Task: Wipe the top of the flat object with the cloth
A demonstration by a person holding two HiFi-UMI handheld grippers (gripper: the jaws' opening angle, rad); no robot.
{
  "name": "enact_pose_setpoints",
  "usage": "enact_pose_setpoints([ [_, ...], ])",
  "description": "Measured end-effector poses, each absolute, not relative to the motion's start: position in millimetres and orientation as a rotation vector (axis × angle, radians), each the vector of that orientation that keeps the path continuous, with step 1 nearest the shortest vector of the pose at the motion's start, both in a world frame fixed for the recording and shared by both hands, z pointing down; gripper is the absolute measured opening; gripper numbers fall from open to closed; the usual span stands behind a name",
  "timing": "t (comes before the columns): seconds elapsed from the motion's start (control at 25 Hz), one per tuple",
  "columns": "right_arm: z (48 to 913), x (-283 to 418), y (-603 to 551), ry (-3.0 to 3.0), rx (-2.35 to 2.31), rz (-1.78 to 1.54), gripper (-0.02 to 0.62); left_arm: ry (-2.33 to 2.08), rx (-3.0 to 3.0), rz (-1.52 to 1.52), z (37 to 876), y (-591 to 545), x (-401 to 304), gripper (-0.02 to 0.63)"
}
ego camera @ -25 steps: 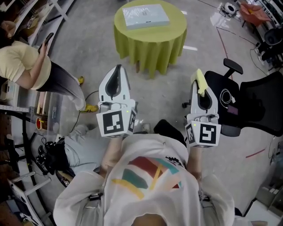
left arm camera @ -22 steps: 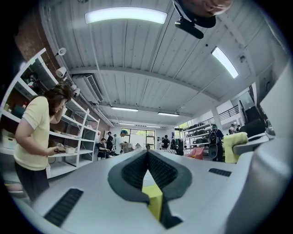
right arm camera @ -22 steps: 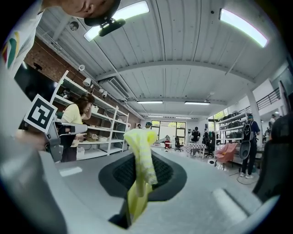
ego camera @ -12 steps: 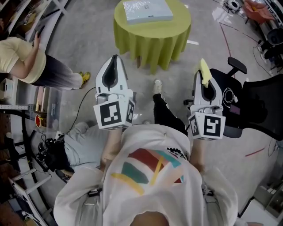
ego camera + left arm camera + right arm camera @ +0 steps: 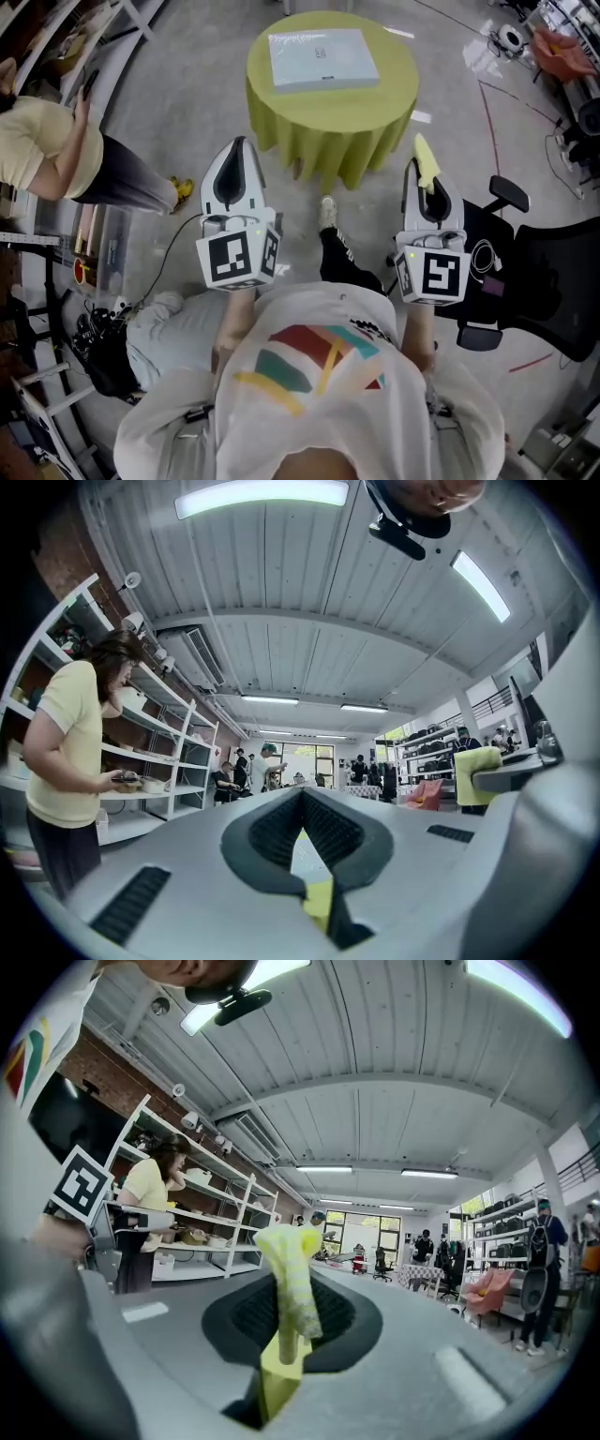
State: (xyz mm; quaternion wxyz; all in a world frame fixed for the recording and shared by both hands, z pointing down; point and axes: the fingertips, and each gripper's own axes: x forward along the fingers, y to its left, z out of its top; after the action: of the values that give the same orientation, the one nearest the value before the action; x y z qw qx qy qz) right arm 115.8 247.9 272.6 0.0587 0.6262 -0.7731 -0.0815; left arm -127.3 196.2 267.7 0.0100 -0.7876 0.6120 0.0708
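Note:
A flat pale box [image 5: 323, 58] lies on a round table with a yellow-green cloth cover [image 5: 366, 117] at the top of the head view. Both grippers are held up short of the table, over the floor. My left gripper [image 5: 241, 143] is shut with nothing in it; in the left gripper view its jaws [image 5: 302, 799] meet at the tip. My right gripper [image 5: 415, 169] is shut on a yellow cloth [image 5: 427, 164], which sticks up from the jaws [image 5: 286, 1293] and droops over as a folded strip [image 5: 292, 1265].
A person in a yellow shirt [image 5: 47, 150] stands at the left beside shelving [image 5: 56, 37]. A black office chair [image 5: 539, 267] is at the right. Cables and bags [image 5: 98, 337] lie on the floor at the lower left.
The table and box have drawn nearer and lower in the head view as I walk forward. Both grippers keep the same pose, and the cloth stays held.

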Motion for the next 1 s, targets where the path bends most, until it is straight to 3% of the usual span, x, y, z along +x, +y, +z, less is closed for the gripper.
enact_pose_setpoints([
  [0.36,258,144,104,-2.379,1.815,-0.303,0.028,1.959,-2.388,0.222,238,53,-100,0.014],
  [1.0,266,160,-87,-2.552,1.687,-0.004,0.028,1.908,-2.347,0.207,219,-127,-64,0.015],
])
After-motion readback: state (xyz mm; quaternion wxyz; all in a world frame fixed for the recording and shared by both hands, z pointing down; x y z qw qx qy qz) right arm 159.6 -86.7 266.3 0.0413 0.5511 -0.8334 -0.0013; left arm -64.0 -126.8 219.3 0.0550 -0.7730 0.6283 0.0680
